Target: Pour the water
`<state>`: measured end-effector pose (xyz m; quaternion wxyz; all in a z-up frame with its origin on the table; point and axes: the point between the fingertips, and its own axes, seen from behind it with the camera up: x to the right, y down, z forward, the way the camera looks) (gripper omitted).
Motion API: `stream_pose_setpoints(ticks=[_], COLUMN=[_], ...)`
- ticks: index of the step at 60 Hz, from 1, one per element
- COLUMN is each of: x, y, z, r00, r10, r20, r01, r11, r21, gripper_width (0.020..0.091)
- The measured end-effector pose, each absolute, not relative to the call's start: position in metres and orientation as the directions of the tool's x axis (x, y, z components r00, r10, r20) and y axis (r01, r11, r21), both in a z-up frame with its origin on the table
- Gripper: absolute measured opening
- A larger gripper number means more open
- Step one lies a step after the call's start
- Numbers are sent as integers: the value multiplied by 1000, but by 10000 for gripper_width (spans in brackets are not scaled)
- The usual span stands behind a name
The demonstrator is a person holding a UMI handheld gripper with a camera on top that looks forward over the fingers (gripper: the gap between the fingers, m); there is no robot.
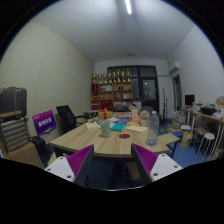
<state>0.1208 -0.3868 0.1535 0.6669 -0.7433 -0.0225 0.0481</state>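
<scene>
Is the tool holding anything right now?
No: the gripper jaws stand open and empty, with the table far beyond them.

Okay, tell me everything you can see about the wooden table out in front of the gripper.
The wooden table is a large, light-coloured table with a flat top, standing in the middle of an office room, well beyond the open gripper, which holds nothing. Its top is crowded with small items, including a pale cup and a clear bottle near the right end; the rest are too small to identify. Dark office chairs stand along its left side. Its legs are mostly hidden.
</scene>
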Motion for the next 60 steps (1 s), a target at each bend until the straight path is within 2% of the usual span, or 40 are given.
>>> stream_pose_setpoints(ticks=[16, 25, 45, 60], x=[127, 158, 303, 338], y=[-382, -353, -184, -66], z=[150, 152, 157, 121], r00=[994, 997, 992, 984], r10=[106, 73, -116, -161], r20=[7, 31, 53, 80], r01=[17, 37, 50, 69], r11=[-94, -79, -30, -78], r21=[-995, -996, -998, -995], gripper_width=[800, 801, 809, 810])
